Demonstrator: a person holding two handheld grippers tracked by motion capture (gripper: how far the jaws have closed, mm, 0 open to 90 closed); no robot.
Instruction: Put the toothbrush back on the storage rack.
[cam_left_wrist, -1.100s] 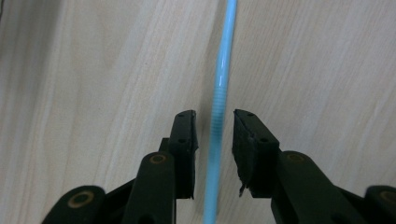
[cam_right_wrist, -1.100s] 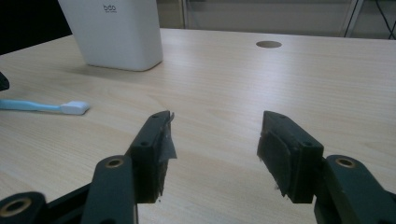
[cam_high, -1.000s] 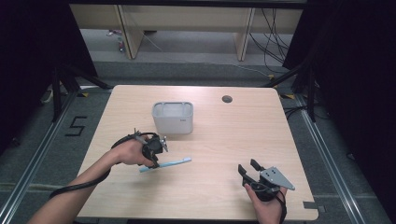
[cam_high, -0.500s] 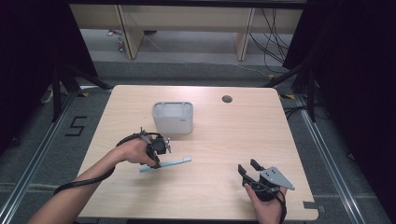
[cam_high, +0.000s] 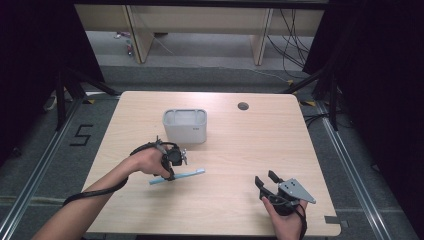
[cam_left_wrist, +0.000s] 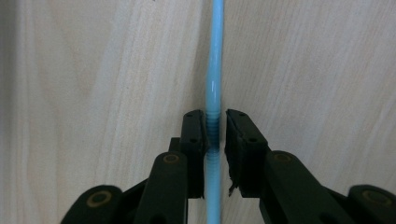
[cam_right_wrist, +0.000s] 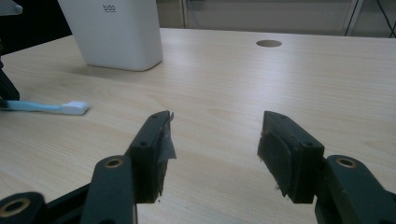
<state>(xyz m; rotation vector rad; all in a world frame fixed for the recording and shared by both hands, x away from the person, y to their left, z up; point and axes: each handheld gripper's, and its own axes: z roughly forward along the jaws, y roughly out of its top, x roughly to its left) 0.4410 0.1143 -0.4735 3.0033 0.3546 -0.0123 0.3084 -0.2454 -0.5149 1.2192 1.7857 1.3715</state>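
Observation:
A light blue toothbrush (cam_high: 187, 174) with a white head lies on the wooden table (cam_high: 240, 150), left of centre. My left gripper (cam_high: 168, 174) points down over its handle. In the left gripper view its jaws close around the ribbed part of the toothbrush (cam_left_wrist: 215, 70), left gripper (cam_left_wrist: 215, 123) shut on it, with the brush still resting on the wood. My right gripper (cam_high: 265, 177) rests near the front right of the table, open and holding nothing. In the right gripper view its jaws stand wide apart, right gripper (cam_right_wrist: 212, 135), and the toothbrush (cam_right_wrist: 46, 107) shows at the far left.
A white rectangular container (cam_high: 185, 125) stands behind the left gripper, toward the table's middle back; it also appears as the white container (cam_right_wrist: 112, 32). A round cable hole (cam_high: 243, 106) sits near the back edge. Dark floor and rails surround the table.
My left gripper has lowered slightly onto the toothbrush handle and closed around it. The right gripper and the toothbrush have stayed where they were.

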